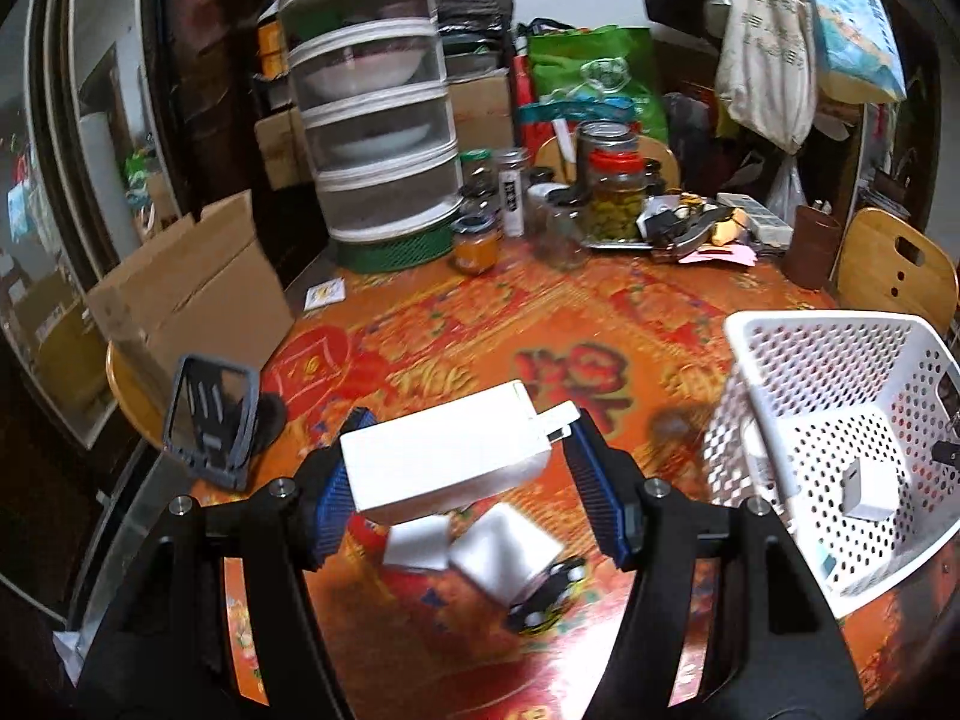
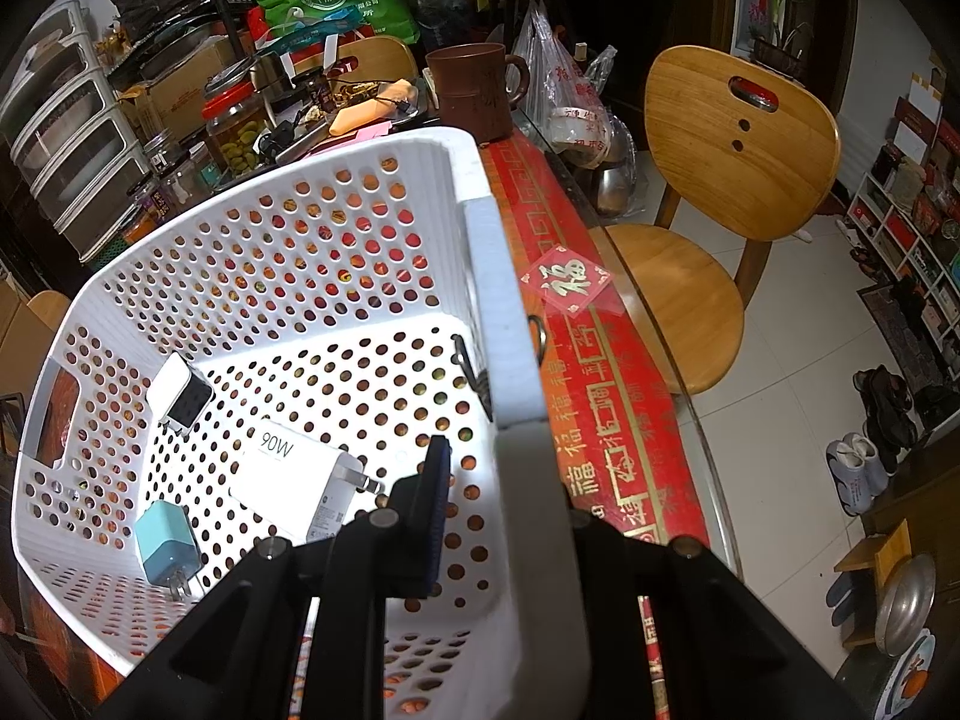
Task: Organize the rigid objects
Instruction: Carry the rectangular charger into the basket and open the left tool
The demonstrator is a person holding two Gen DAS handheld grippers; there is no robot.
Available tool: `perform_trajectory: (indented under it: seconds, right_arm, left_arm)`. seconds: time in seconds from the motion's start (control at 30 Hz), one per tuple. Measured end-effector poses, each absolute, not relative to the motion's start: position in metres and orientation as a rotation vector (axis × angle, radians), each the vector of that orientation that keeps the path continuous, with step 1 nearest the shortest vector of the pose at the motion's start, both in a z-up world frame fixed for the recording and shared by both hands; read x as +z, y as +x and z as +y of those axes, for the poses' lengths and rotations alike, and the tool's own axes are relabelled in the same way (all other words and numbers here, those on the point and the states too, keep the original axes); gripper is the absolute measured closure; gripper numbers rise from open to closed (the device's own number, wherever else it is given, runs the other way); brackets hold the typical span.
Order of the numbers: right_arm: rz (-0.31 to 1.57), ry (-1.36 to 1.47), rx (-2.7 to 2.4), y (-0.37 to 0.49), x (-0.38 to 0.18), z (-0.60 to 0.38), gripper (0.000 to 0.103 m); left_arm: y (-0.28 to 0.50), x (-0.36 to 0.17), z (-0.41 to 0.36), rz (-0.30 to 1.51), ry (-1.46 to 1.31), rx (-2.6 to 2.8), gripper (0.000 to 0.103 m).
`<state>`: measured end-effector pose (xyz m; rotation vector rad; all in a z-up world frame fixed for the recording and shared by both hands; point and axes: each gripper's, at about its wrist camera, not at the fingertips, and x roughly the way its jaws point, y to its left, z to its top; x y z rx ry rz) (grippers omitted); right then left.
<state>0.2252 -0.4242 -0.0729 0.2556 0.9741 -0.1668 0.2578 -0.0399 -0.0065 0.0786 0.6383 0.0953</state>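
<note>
Presently, left tool (image 1: 465, 468): jaws about half apart, pads pressed on a large white charger (image 1: 447, 462), which spans the gap, prongs toward the tool's right finger, clear of the counter (image 1: 456, 324). Off the tool's left finger, a grey phone stand (image 1: 210, 423) stands propped on the counter. Below the held charger, between the fingers, two smaller white adapters (image 1: 474, 552) lie touching each other, with a dark round object (image 1: 549, 591) just beside them; blurred, cannot identify. To the tool's right sits a white perforated basket (image 1: 840, 360) with a small white cube charger (image 1: 867, 489) inside.

Right tool (image 2: 510, 504): jaws nearly together, clamped on the basket's rim wall (image 2: 504, 324), one finger inside the basket, the other outside. Inside, left of this tool: a pale blue plug (image 2: 167, 546) nearest, a white multi-port charger (image 2: 180, 399) farther off, and a flat white adapter marked 90W (image 2: 294, 486) just beside the inner finger. To the tool's right, outside the rim, the red patterned counter edge (image 2: 600, 420).
</note>
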Motion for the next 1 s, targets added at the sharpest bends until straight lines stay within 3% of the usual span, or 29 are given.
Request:
perform_trajectory:
  seconds: [0.43,1.0]
  right_arm:
    - [0.973,0.257,-0.163,0.226,-0.073,-0.422,0.084]
    - [0.972,0.259,-0.163,0.227,-0.072,-0.421,0.084]
  left_arm:
    - [0.271,0.023,-0.157,0.634,0.198,-0.038,0.041]
    - [0.287,-0.042,-0.290,0.782,0.355,-0.173,0.041]
